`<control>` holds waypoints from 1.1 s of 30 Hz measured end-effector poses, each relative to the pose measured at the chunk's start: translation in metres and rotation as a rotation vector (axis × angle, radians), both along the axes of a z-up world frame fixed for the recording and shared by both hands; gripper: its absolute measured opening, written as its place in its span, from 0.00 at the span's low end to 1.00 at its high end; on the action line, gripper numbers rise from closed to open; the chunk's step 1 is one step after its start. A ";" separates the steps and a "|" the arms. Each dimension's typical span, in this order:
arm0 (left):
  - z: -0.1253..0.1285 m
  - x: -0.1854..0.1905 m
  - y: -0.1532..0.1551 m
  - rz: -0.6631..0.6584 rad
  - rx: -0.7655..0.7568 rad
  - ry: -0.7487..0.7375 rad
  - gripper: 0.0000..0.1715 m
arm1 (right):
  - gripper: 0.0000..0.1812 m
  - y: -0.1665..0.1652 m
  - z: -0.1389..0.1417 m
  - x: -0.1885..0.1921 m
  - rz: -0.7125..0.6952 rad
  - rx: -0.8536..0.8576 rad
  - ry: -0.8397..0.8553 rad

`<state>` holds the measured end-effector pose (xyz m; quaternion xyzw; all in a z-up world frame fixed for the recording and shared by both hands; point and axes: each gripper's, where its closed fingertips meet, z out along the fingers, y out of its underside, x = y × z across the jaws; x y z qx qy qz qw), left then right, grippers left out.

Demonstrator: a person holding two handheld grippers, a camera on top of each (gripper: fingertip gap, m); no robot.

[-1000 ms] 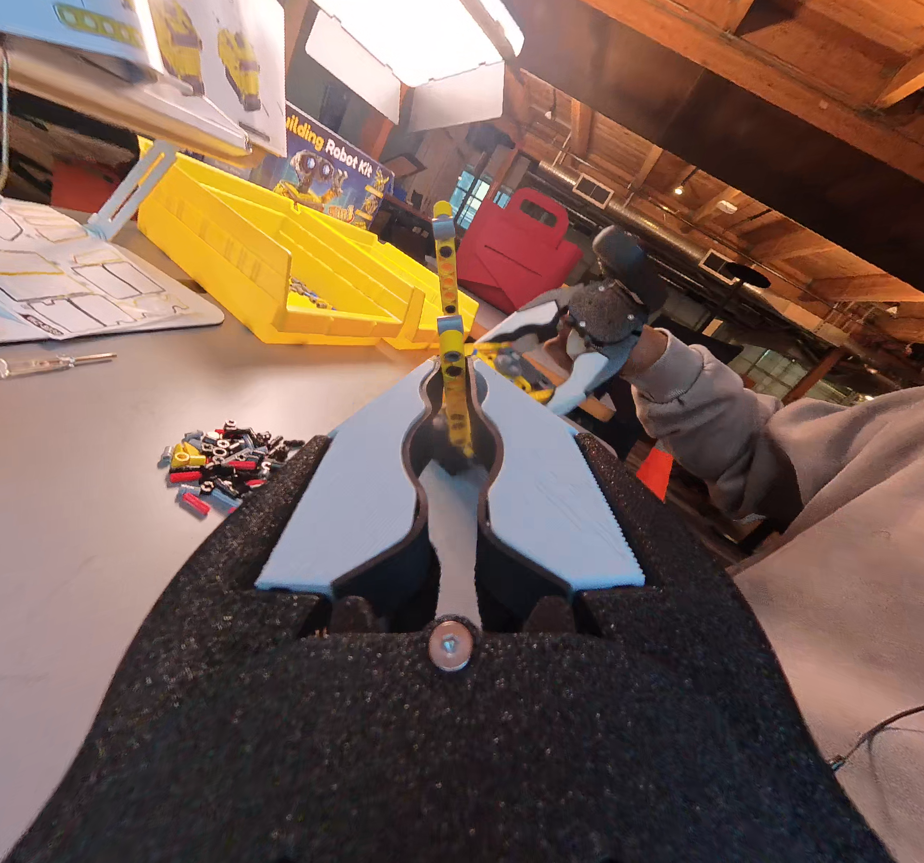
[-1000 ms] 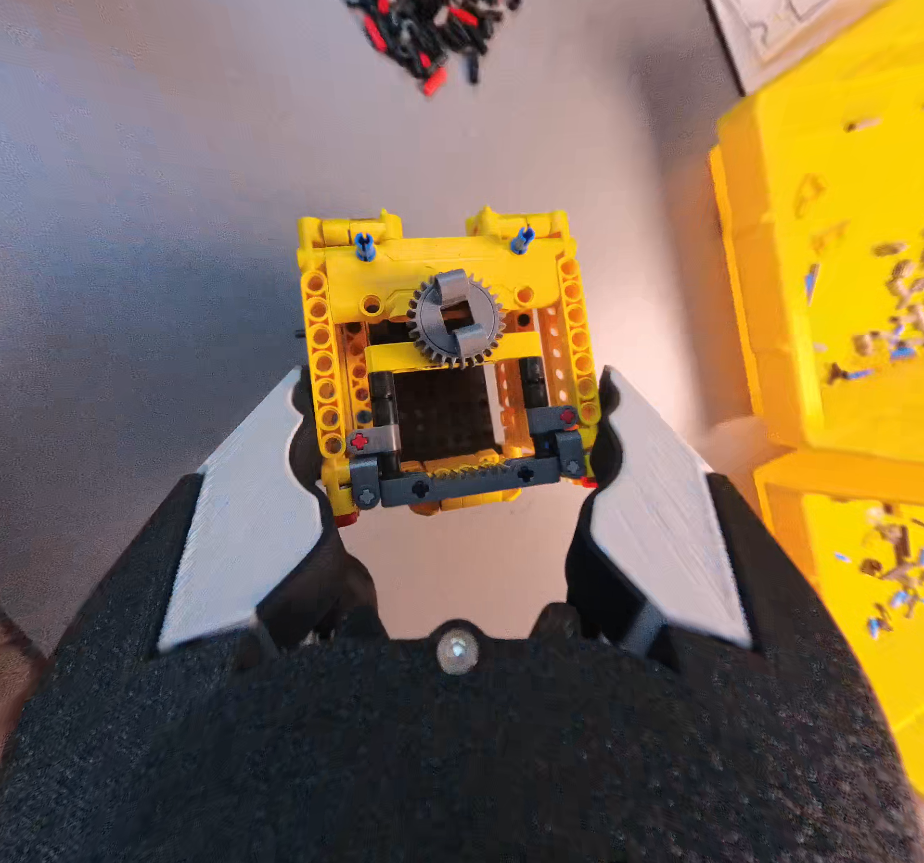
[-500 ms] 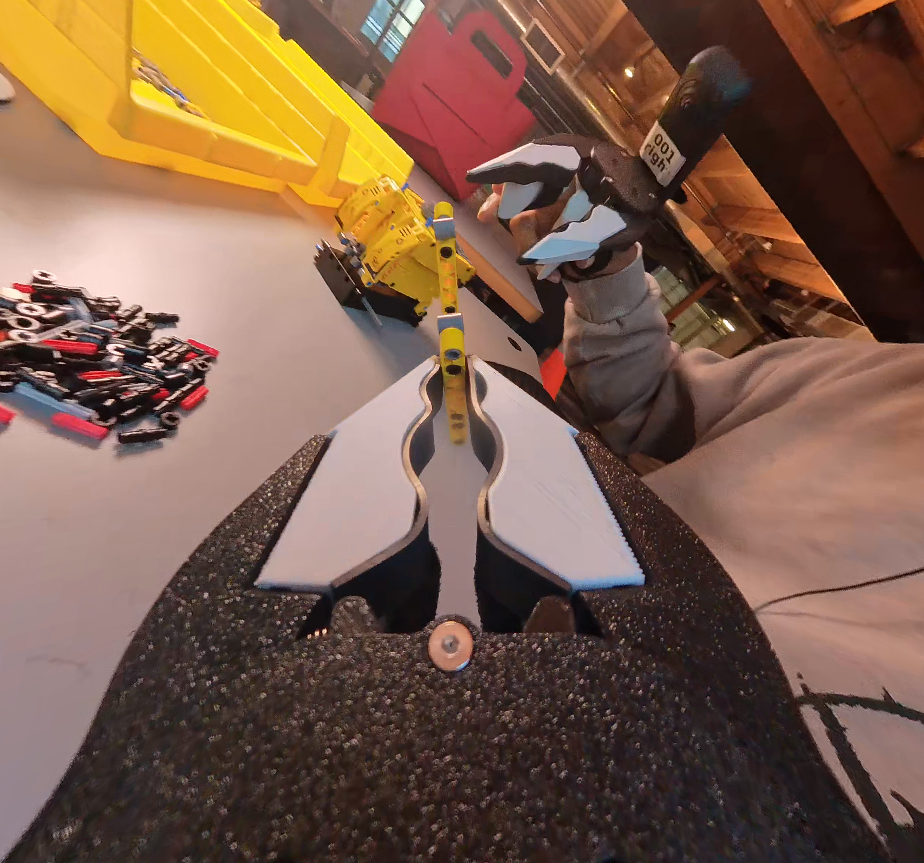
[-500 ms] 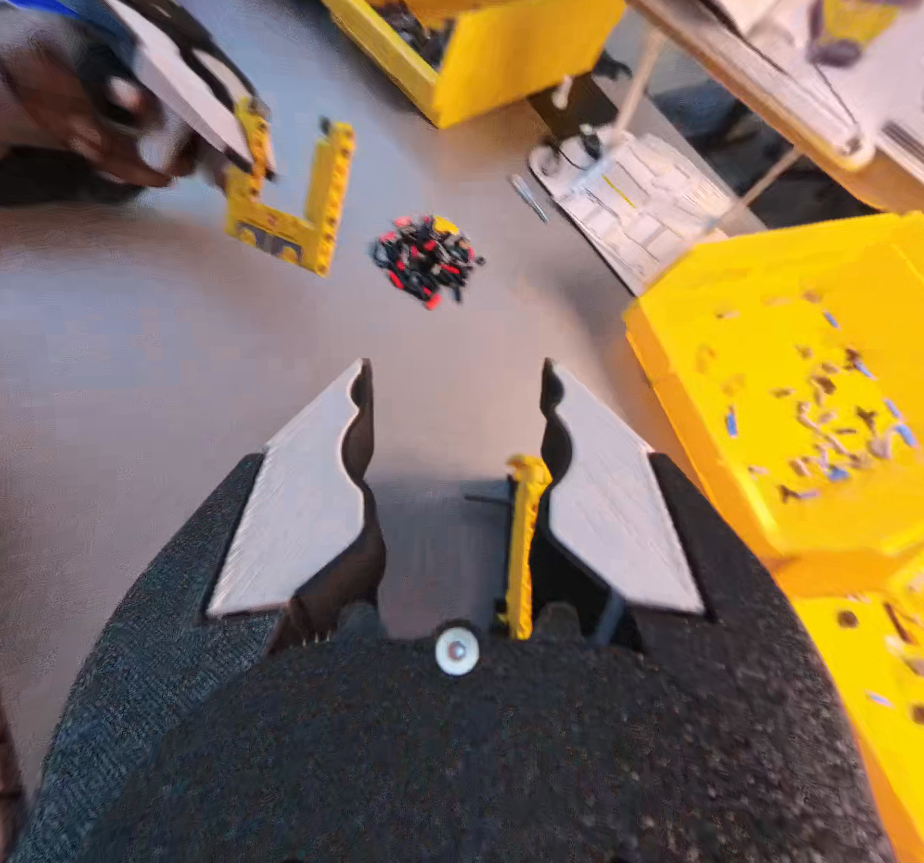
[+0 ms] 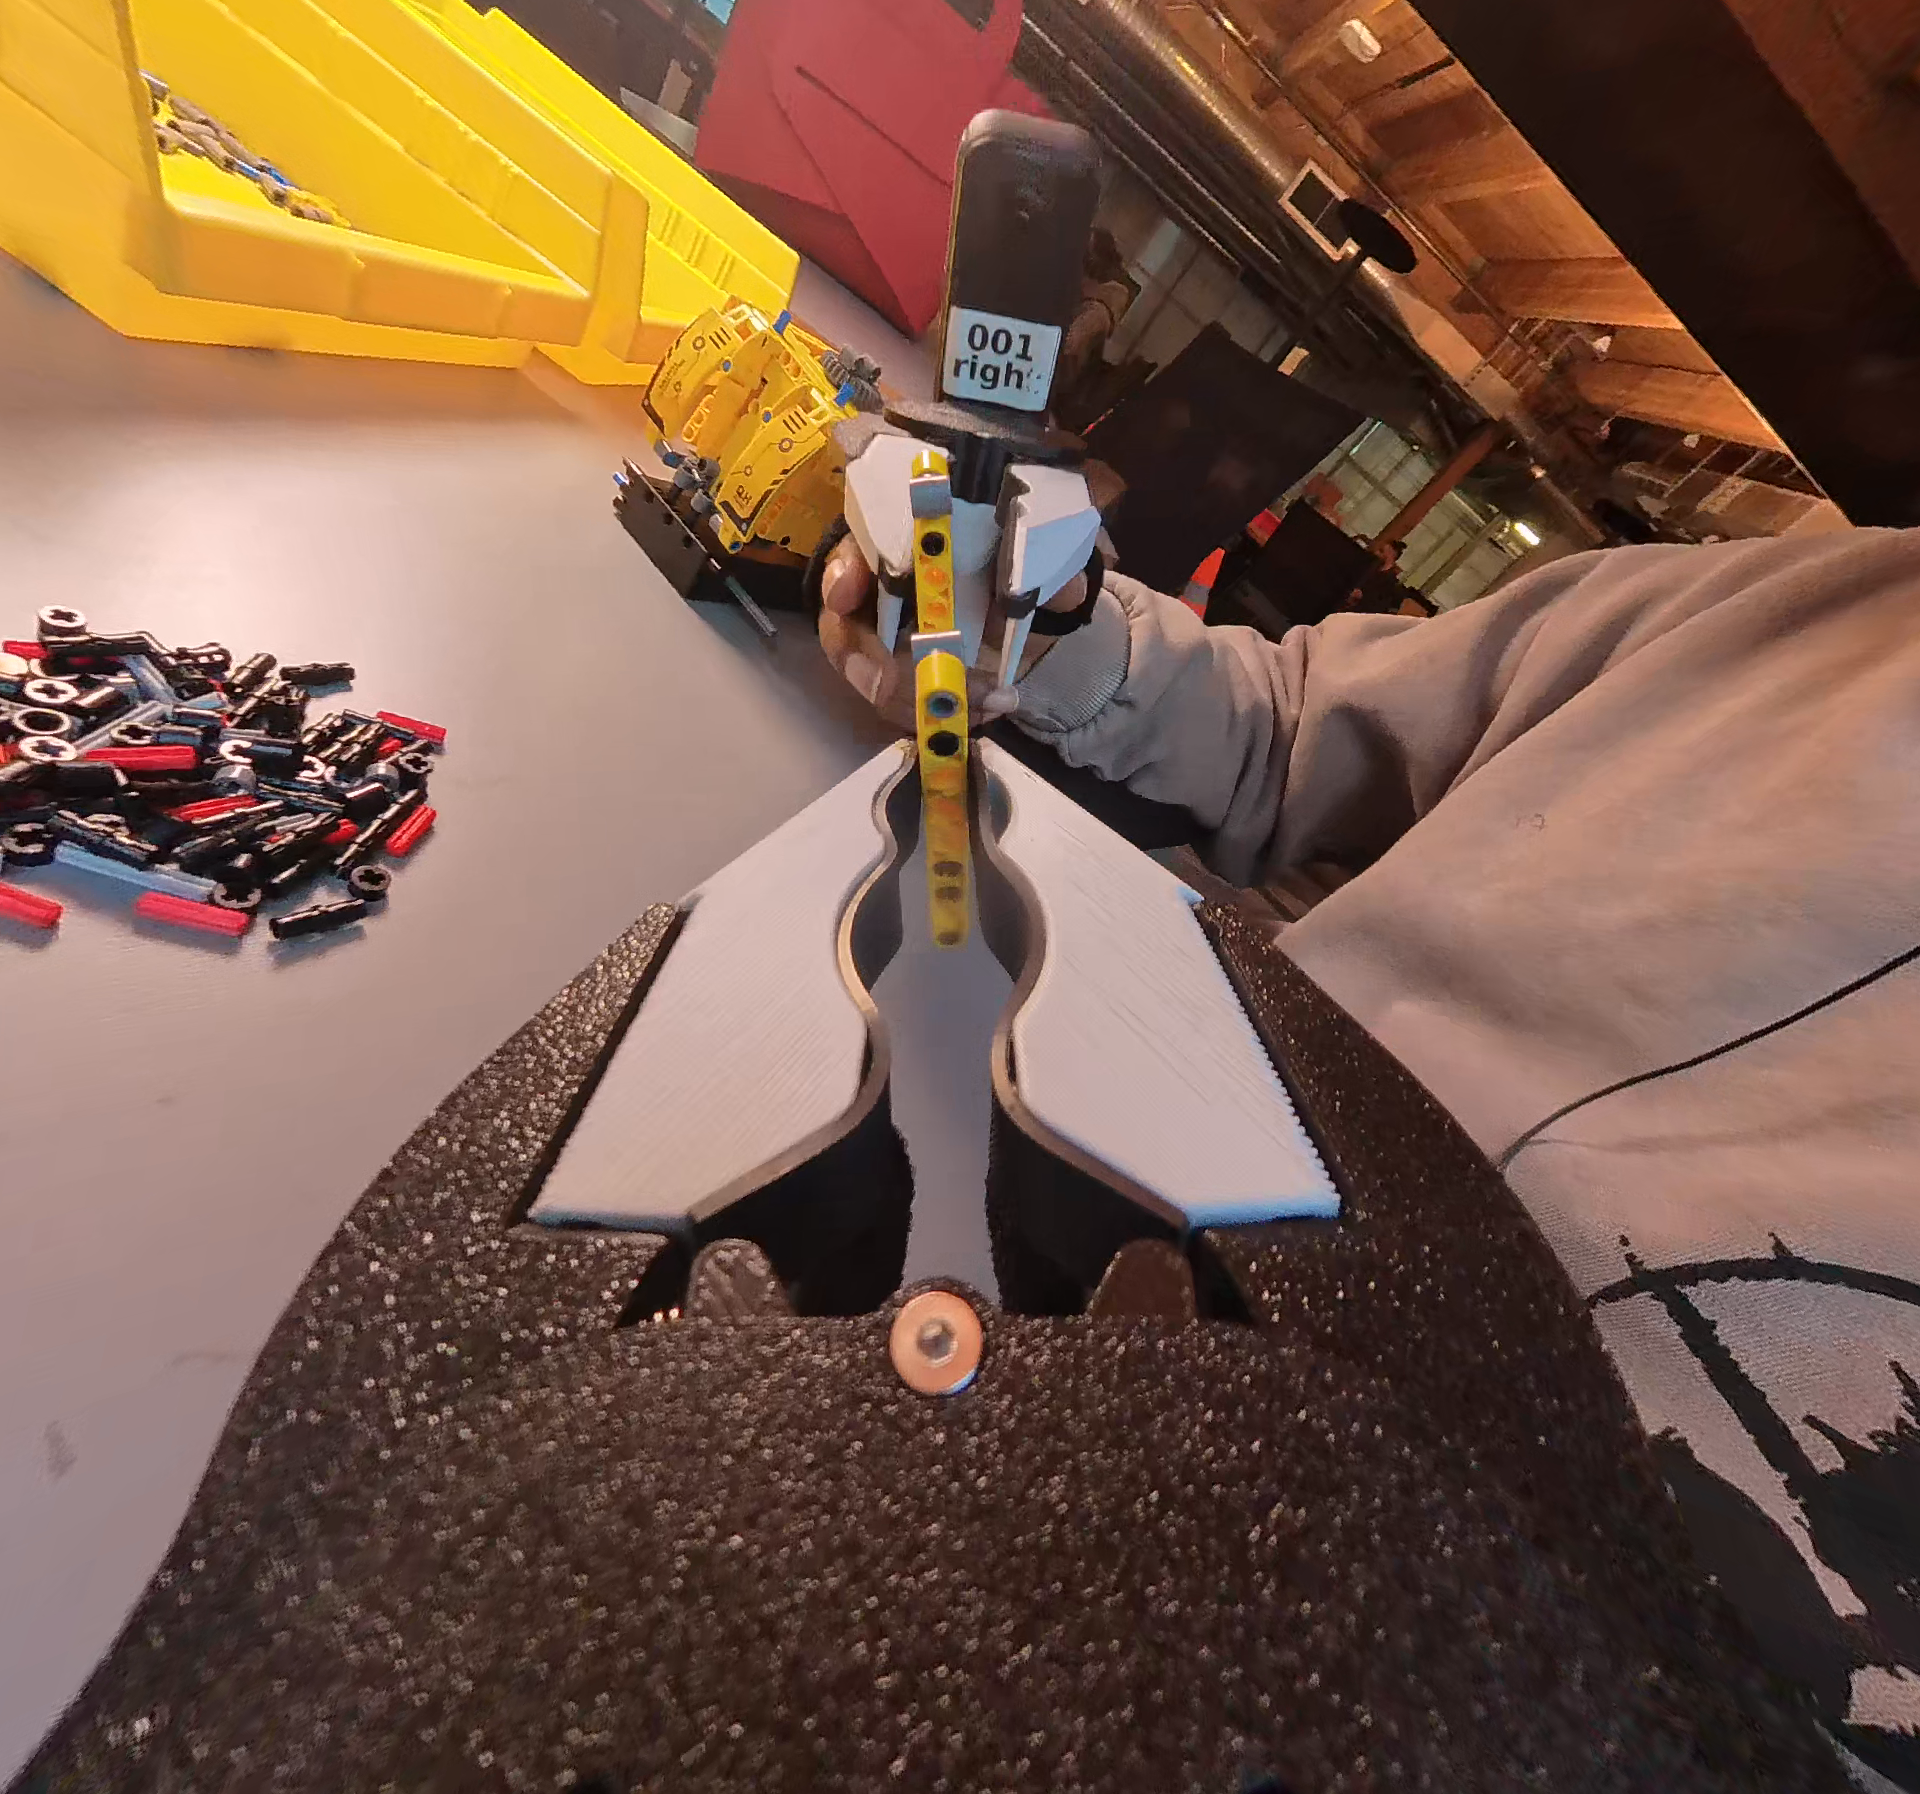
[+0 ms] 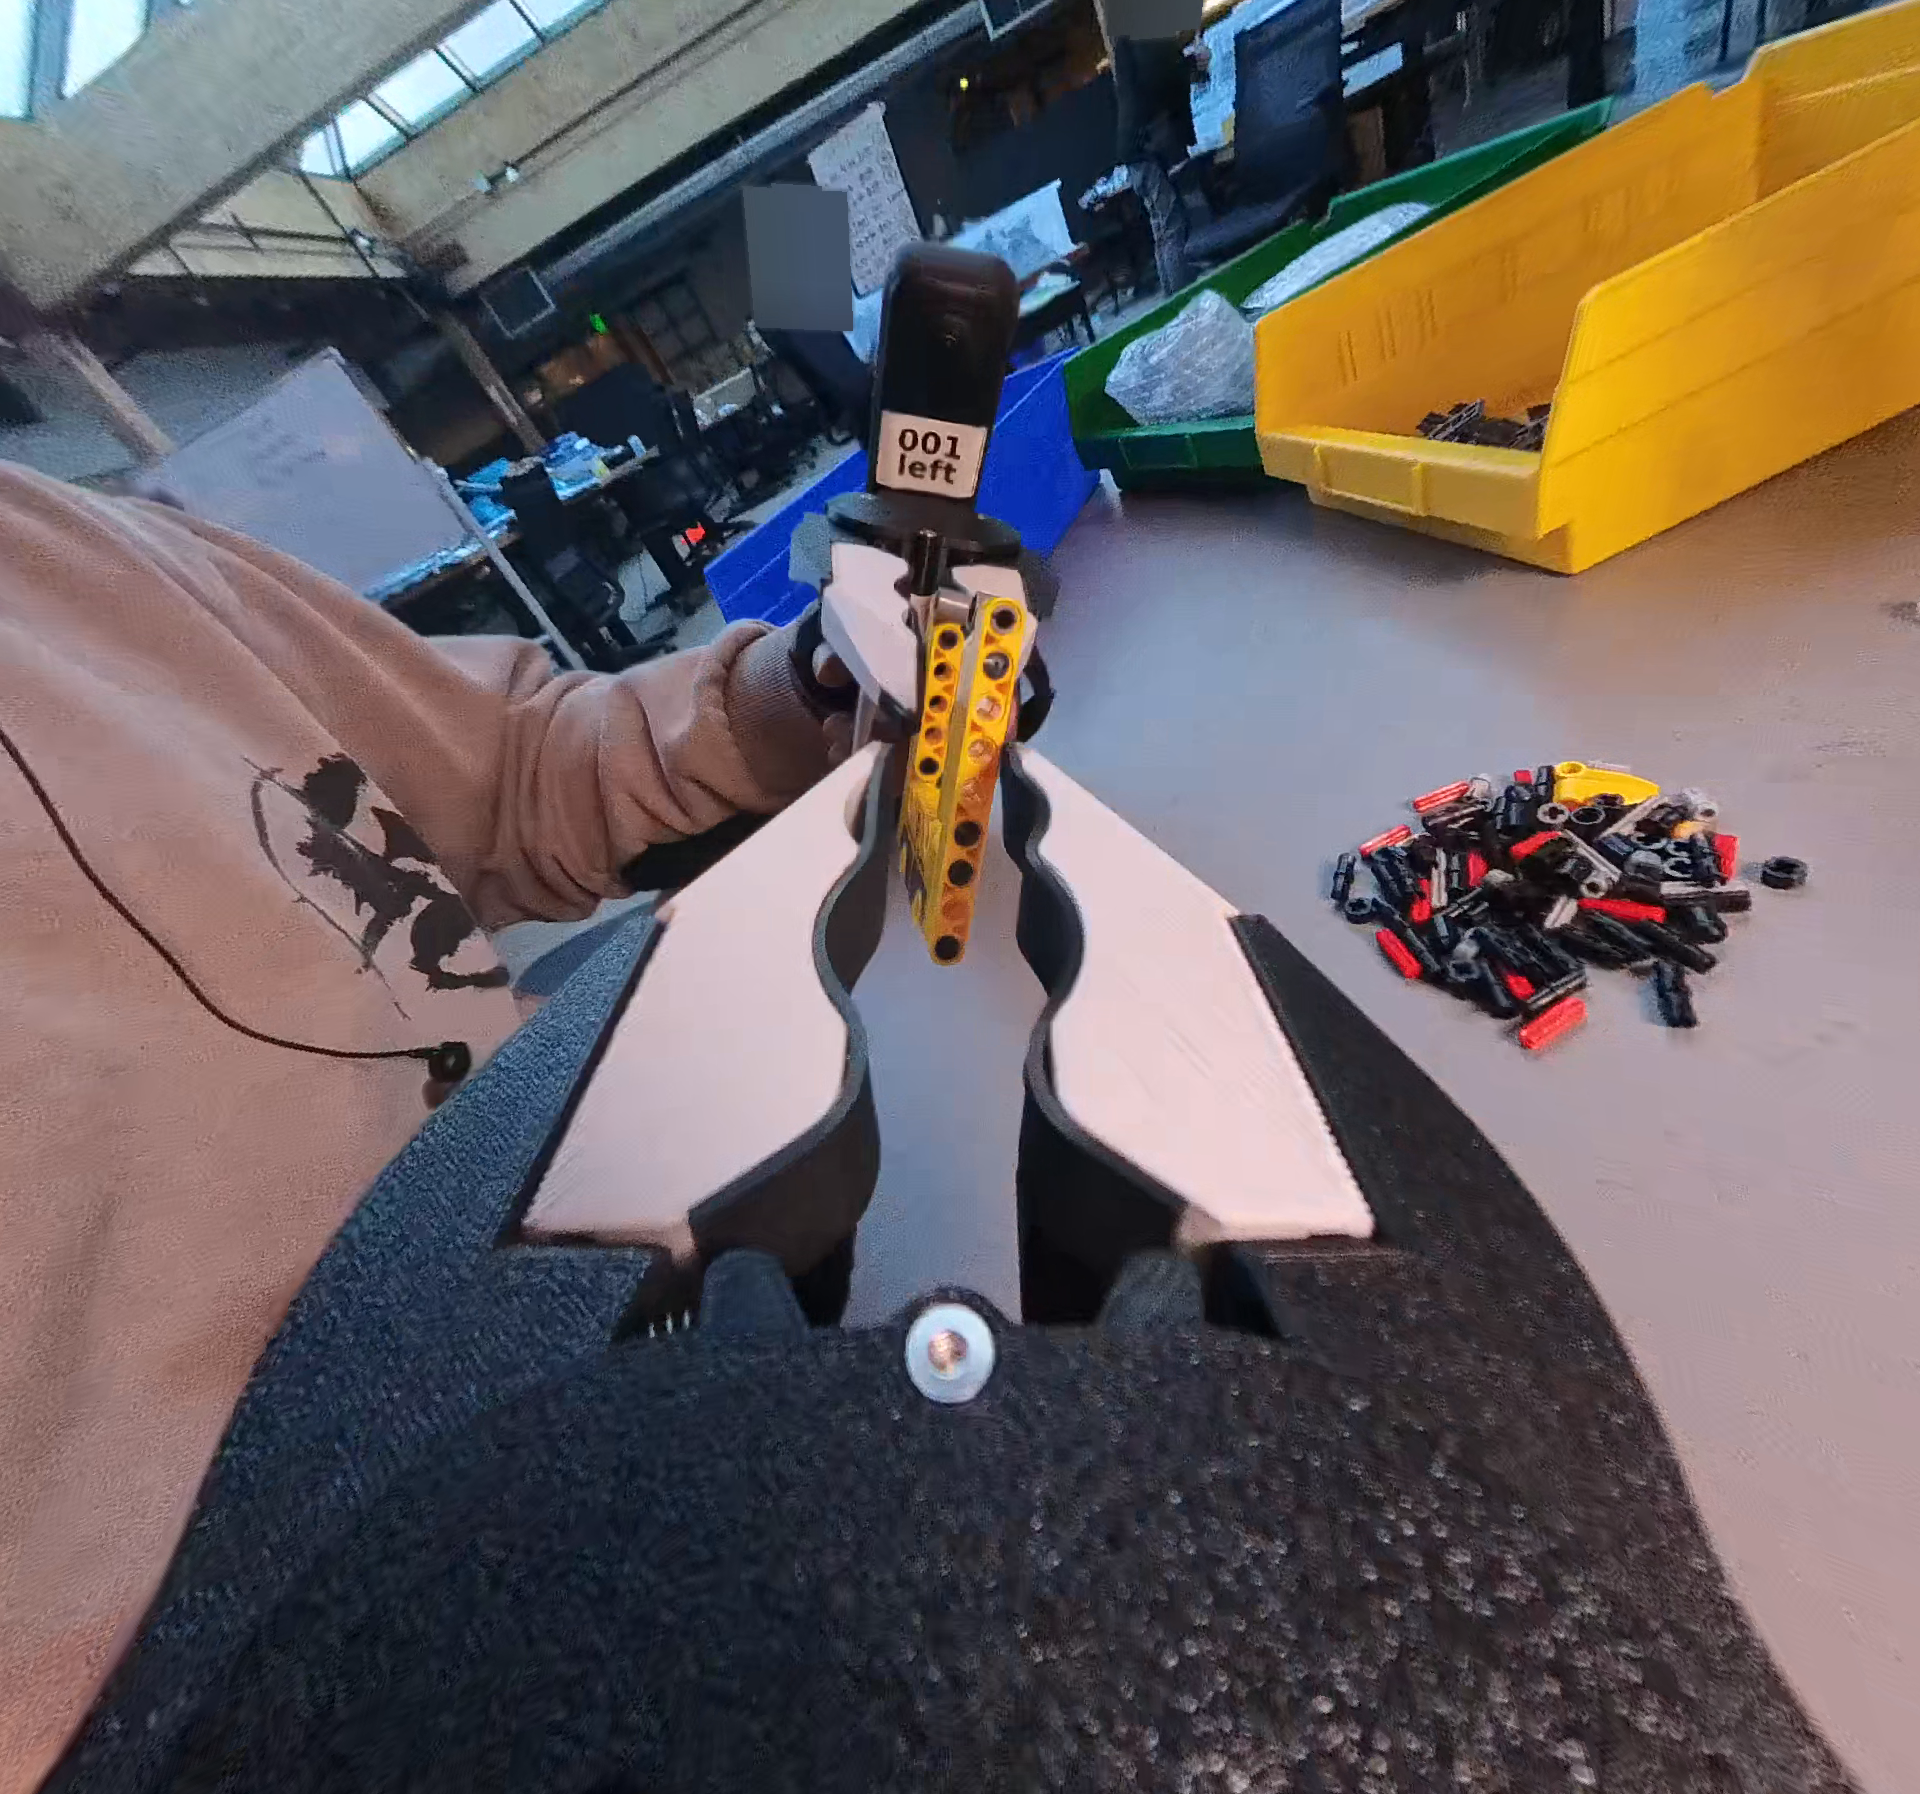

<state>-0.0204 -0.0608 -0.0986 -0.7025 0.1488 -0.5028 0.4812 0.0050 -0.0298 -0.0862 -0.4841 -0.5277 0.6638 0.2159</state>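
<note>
Left wrist view: off to the left of the left gripper [image 5: 940,757] lies a loose pile of black, red and grey connector pins [image 5: 197,788] on the grey table [image 5: 312,1173], with yellow parts bins [image 5: 312,217] beyond it. Ahead and slightly left sits a partly built yellow brick model [image 5: 748,445]. Straight ahead, the left gripper's tips are closed tight on a yellow perforated beam frame [image 5: 940,705], seen edge-on and standing upright; directly beyond it hangs the right gripper [image 5: 971,591], held in a grey-sleeved hand.

Right wrist view: the person's sleeve [image 6: 468,757] fills the left; the right gripper's tips sit close on either side of the frame's near arm, nearly shut, though actual contact cannot be confirmed. To its right lie the pins and a yellow bin [image 6: 1558,373].

The frame looks light, rigid plastic, smooth enough to pivot in a narrow pinch; flat faces of the beams, near a corner, seem the safest hold. Pinned joints could pop apart under twisting.

The frame's full shape is hidden edge-on, and the brick model is partly masked by the right gripper.
</note>
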 end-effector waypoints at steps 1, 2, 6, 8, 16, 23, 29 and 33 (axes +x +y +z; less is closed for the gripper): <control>0.000 0.000 0.000 0.001 0.005 0.008 0.04 | 0.10 -0.002 -0.003 0.001 -0.010 0.012 0.011; 0.000 0.000 -0.001 0.000 0.010 0.014 0.04 | 0.09 -0.005 -0.007 0.002 -0.011 0.028 0.013; 0.004 0.004 -0.005 -0.013 0.053 0.038 0.04 | 0.07 -0.016 -0.012 0.002 -0.036 0.199 0.036; 0.006 0.004 -0.005 -0.004 0.088 0.058 0.04 | 0.06 -0.019 -0.010 0.003 -0.042 0.255 0.077; 0.009 0.007 -0.014 -0.026 0.209 0.144 0.05 | 0.04 -0.030 -0.007 0.006 -0.032 0.385 0.151; 0.001 0.013 -0.014 -0.011 0.278 0.275 0.04 | 0.08 -0.015 0.006 0.009 -0.116 0.461 0.164; -0.022 0.035 -0.017 -0.040 0.344 0.491 0.04 | 0.22 -0.022 0.002 0.013 -0.059 0.524 0.117; -0.030 0.047 -0.021 -0.077 0.359 0.526 0.04 | 0.15 -0.046 -0.015 0.011 0.029 0.549 0.086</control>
